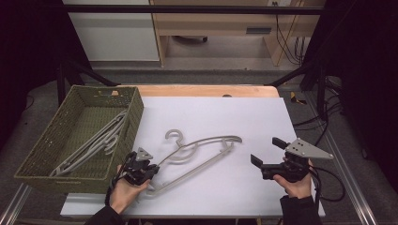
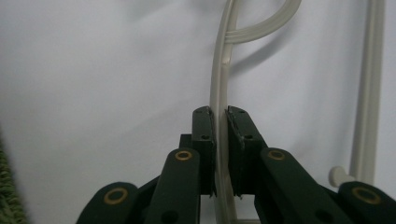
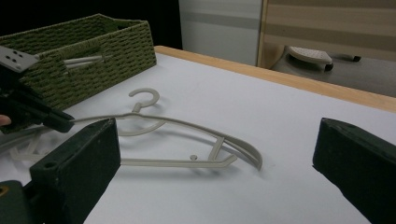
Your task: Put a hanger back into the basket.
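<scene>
A beige plastic hanger (image 1: 206, 143) lies on the white table sheet (image 1: 225, 108), hook pointing toward the far side. My left gripper (image 1: 153, 170) is shut on the thin arm at its left end; the left gripper view has the jaws (image 2: 220, 112) pinching the hanger arm (image 2: 219, 70) between them. From the right gripper view the left gripper (image 3: 60, 123) holds that end slightly off the sheet. My right gripper (image 1: 267, 151) (image 3: 217, 135) stands wide open to the right of the hanger (image 3: 187, 126), holding nothing and apart from it.
A green woven basket (image 1: 47, 150) (image 3: 107, 46) stands at the left table edge with several hangers (image 1: 94, 143) inside. A wooden table edge (image 1: 206, 90) runs along the far side. Cables (image 1: 328, 187) trail off to the right.
</scene>
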Tool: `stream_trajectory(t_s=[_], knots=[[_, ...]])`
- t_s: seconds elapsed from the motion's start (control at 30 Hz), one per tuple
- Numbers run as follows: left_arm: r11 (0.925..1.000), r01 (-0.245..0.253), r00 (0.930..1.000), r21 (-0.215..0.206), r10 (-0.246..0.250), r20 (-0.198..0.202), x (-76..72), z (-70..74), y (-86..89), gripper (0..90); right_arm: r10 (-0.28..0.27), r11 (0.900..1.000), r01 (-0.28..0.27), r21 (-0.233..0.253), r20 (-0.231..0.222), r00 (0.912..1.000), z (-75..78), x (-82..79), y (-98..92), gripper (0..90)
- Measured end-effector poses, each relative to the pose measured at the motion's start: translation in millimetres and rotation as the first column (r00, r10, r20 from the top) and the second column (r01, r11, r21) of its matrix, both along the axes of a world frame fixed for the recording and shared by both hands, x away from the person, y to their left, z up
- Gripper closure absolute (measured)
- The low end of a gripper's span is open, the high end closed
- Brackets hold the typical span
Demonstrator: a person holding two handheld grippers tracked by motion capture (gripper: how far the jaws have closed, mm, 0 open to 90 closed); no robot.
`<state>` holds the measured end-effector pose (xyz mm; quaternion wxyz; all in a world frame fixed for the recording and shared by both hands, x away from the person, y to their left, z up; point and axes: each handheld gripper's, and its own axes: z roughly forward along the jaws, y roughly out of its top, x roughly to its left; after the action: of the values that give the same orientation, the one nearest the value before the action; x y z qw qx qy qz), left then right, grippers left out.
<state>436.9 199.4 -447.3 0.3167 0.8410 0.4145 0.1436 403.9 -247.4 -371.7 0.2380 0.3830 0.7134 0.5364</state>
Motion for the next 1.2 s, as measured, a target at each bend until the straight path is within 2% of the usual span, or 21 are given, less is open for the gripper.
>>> stream_trajectory(t_s=[0.1,0.2,0.3,0.37,0.43,0.47,0.53,0.57,0.6,0.67,0.73,0.77,0.83,0.97,1.0,1.07,1.1,1.17,1.2], knots=[[0.9999,0.003,0.9999,-0.013,-0.002,0.014,-2.5,3.7,0.8,82.4,0.001,1.000,-0.001,-0.002,-0.002,1.0000,-0.2,0.1,0.4,1.1],[0.9997,0.001,0.9990,-0.024,0.000,0.045,-5.2,6.0,0.7,82.4,0.002,1.000,-0.002,-0.003,-0.005,1.0000,-0.6,0.3,1.2,1.1],[0.9997,0.009,0.9989,-0.021,-0.008,0.047,-6.8,8.6,0.8,82.4,0.002,1.000,-0.002,-0.003,-0.002,1.0000,-0.5,0.3,0.7,1.1],[0.9991,0.012,0.9985,-0.041,-0.010,0.053,-7.4,10.7,1.7,82.5,0.002,1.000,-0.002,-0.001,-0.002,1.0000,-0.3,0.1,0.2,1.1],[0.9963,0.011,0.9988,-0.085,-0.007,0.048,-7.9,13.4,3.6,82.5,0.002,1.000,-0.002,-0.002,0.001,1.0000,-0.2,0.1,0.0,1.1],[0.9942,0.010,0.9983,-0.107,-0.004,0.059,-8.6,14.7,4.8,82.6,0.002,1.000,-0.002,-0.002,0.001,1.0000,-0.2,0.1,0.1,1.1],[0.9902,0.021,0.9979,-0.138,-0.012,0.063,-10.6,20.0,7.0,82.6,0.003,1.000,-0.003,-0.001,0.000,1.0000,-0.2,0.1,0.1,1.1],[0.9902,0.021,0.9979,-0.138,-0.012,0.063,-10.6,20.0,7.0,82.7,0.003,1.000,-0.003,-0.001,0.000,1.0000,-0.2,0.1,0.1,1.1],[0.9865,0.024,0.9978,-0.162,-0.014,0.065,-12.0,22.7,7.9,82.7,0.003,1.000,-0.003,0.000,-0.002,1.0000,-0.4,0.2,0.3,1.1],[0.9855,0.031,0.9980,-0.167,-0.021,0.060,-12.4,24.3,8.7,82.7,0.005,1.000,-0.005,0.002,-0.002,1.0000,-0.5,0.3,0.3,1.1],[0.9799,0.034,0.9978,-0.197,-0.023,0.062,-13.8,27.0,9.1,82.8,0.004,1.000,-0.004,0.002,-0.003,1.0000,-0.6,0.4,0.2,1.1],[0.9807,0.043,0.9972,-0.191,-0.030,0.069,-14.5,28.7,9.5,82.8,0.004,1.000,-0.004,0.002,-0.003,1.0000,-0.6,0.4,0.2,1.1],[0.9774,0.049,0.9967,-0.206,-0.034,0.074,-16.4,32.0,9.5,82.8,0.004,1.000,-0.004,0.003,-0.004,1.0000,-0.7,0.4,0.0,1.1],[0.9717,0.066,0.9938,-0.227,-0.044,0.102,-20.7,39.4,8.9,82.8,0.002,1.000,-0.002,0.001,-0.005,1.0000,-1.1,0.7,0.1,1.1],[0.9664,0.073,0.9919,-0.246,-0.044,0.119,-22.9,44.4,9.3,82.8,0.002,1.000,-0.002,-0.001,-0.003,1.0000,-1.2,0.9,0.1,1.1],[0.9677,0.075,0.9915,-0.241,-0.046,0.121,-23.2,47.4,9.2,82.8,0.003,1.000,-0.003,-0.001,-0.004,1.0000,-1.3,0.9,0.0,1.1],[0.9632,0.077,0.9897,-0.258,-0.042,0.137,-24.0,50.6,10.8,82.8,0.003,1.000,-0.003,-0.001,-0.004,1.0000,-1.2,0.9,0.0,1.1],[0.9612,0.072,0.9883,-0.266,-0.033,0.149,-25.1,56.9,13.5,82.8,0.003,1.000,-0.003,0.000,-0.004,1.0000,-1.2,0.9,-0.1,1.1],[0.9571,0.071,0.9872,-0.281,-0.027,0.157,-26.0,59.6,15.0,82.8,0.002,1.000,-0.002,-0.001,-0.003,1.0000,-1.2,0.8,-0.2,1.1]])
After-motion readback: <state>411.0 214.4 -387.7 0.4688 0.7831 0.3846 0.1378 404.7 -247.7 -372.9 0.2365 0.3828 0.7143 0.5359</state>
